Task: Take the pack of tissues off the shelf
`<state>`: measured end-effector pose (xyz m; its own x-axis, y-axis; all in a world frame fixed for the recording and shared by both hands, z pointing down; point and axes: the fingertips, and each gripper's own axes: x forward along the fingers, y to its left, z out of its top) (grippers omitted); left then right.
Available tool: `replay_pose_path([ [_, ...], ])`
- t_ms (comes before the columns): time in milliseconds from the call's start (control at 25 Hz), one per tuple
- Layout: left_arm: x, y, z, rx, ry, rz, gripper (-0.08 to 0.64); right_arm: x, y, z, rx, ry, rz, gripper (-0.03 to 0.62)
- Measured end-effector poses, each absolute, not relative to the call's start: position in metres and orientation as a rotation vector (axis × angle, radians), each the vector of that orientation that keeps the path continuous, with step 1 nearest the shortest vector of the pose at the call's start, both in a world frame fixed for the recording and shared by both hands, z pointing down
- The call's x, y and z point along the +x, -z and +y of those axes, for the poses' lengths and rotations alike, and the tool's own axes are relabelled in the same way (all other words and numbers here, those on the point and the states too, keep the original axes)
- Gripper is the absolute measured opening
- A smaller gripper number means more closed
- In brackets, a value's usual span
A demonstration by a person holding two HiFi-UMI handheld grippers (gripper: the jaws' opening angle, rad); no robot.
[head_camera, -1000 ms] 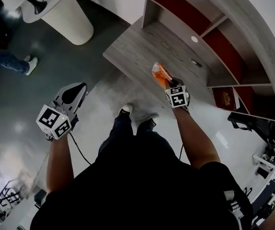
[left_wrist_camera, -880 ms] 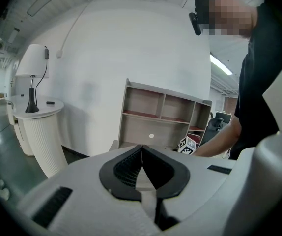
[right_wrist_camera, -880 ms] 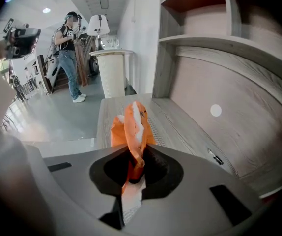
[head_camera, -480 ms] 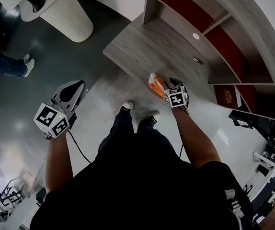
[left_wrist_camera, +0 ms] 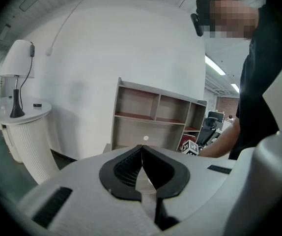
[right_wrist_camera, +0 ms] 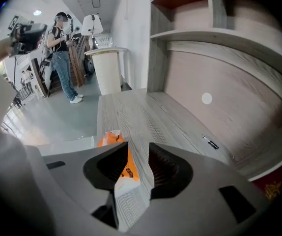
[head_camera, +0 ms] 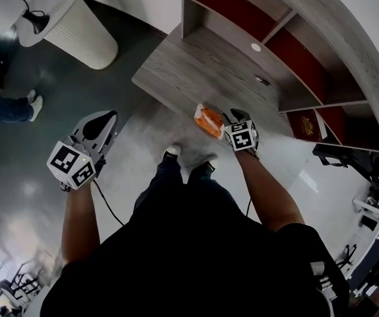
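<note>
The right tool (right_wrist_camera: 138, 147) has just been opening, and its jaws now stand apart. The orange pack of tissues (right_wrist_camera: 110, 138) lies on the wooden counter (right_wrist_camera: 146, 112) right under this tool, by its left jaw, and nothing squeezes it. The left tool (left_wrist_camera: 141, 149) is closed with nothing in it, well apart from the pack.

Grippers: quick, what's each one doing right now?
Left gripper: shut, empty.
Right gripper: jaws just opened, gripping nothing; pack of tissues lies loose beside them.
</note>
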<state>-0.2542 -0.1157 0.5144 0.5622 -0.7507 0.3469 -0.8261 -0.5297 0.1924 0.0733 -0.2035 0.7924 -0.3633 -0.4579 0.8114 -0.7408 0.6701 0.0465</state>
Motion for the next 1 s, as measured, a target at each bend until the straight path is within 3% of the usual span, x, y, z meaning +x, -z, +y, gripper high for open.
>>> replay_pose_path([
  [1000, -0.22, -0.498, -0.132, 2.554, -0.311, -1.213, 0.017, 0.103, -0.759, -0.203, 1.034, -0.434, -2.048, 0.14],
])
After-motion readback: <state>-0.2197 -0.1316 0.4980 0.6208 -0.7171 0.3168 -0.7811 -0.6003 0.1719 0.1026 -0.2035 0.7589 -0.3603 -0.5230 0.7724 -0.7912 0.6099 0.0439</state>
